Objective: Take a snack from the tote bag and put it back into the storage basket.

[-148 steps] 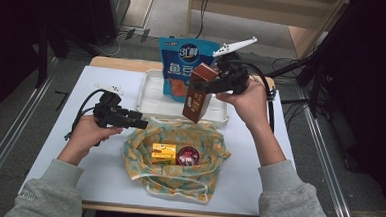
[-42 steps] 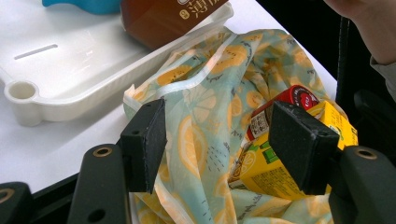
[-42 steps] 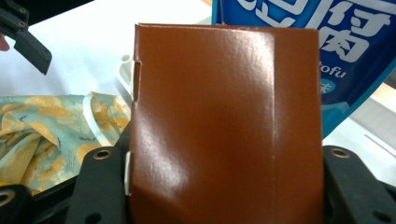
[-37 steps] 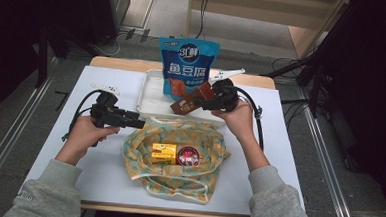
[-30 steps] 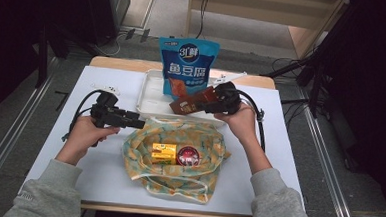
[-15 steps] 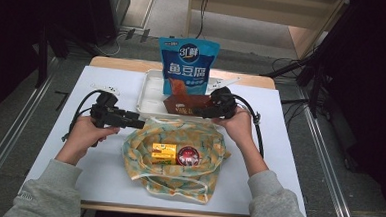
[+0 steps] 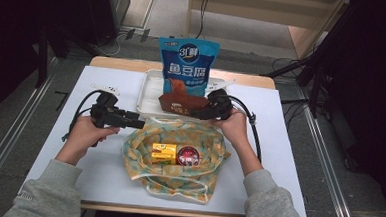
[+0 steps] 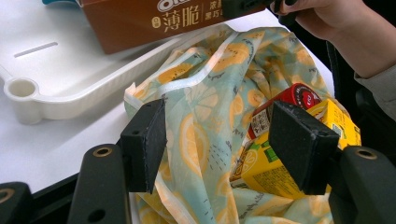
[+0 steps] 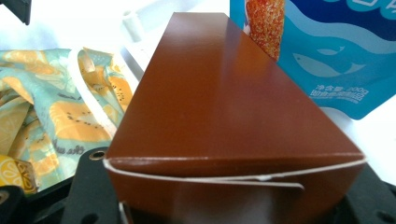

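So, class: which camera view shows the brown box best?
The high view: the whole brown box lies over the white tray, held by the right gripper. The right gripper view has its plain top close up; the left gripper view catches its printed side.

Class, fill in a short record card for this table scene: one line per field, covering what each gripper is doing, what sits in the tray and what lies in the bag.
Right gripper: shut on the brown box, held low over the white tray
Left gripper: jaws open, nothing between them, aimed at the lemon-print bag
Tray contents: blue pouch standing upright
Bag contents: yellow carton and red can, side by side
Surface: white table
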Tool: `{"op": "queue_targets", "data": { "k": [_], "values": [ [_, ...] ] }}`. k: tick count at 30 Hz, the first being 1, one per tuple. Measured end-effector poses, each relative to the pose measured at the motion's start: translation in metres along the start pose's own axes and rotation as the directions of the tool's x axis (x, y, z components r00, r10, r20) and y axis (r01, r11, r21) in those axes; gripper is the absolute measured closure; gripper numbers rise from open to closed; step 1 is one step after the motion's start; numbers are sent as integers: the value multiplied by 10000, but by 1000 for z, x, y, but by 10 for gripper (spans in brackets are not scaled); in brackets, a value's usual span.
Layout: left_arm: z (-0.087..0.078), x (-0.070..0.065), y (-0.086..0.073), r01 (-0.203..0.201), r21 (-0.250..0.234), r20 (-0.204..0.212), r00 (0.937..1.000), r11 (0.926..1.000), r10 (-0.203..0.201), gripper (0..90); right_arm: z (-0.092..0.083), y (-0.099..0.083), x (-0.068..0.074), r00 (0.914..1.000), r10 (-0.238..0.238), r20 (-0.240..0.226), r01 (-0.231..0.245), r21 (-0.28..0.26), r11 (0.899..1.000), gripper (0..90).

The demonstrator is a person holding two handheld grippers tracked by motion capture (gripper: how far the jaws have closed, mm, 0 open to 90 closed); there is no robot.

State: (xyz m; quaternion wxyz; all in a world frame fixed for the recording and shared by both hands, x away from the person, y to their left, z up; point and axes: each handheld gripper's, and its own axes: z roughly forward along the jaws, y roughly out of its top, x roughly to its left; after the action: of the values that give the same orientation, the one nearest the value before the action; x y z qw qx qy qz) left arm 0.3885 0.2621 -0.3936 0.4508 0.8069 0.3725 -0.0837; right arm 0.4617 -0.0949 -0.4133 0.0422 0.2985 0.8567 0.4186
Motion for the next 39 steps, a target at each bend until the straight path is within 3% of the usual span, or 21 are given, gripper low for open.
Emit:
{"op": "queue_targets", "data": {
  "k": [25,39],
  "values": [
    [0,0,0,-28,31,-12,10000,10000,28,373,26,-6,-13,9992,396,-20,-396,41,9992,394],
    [1,1,0,-26,65,16,10000,10000,26,373,34,-9,-19,9995,307,1,-307,-29,9995,378]
  ]
}}
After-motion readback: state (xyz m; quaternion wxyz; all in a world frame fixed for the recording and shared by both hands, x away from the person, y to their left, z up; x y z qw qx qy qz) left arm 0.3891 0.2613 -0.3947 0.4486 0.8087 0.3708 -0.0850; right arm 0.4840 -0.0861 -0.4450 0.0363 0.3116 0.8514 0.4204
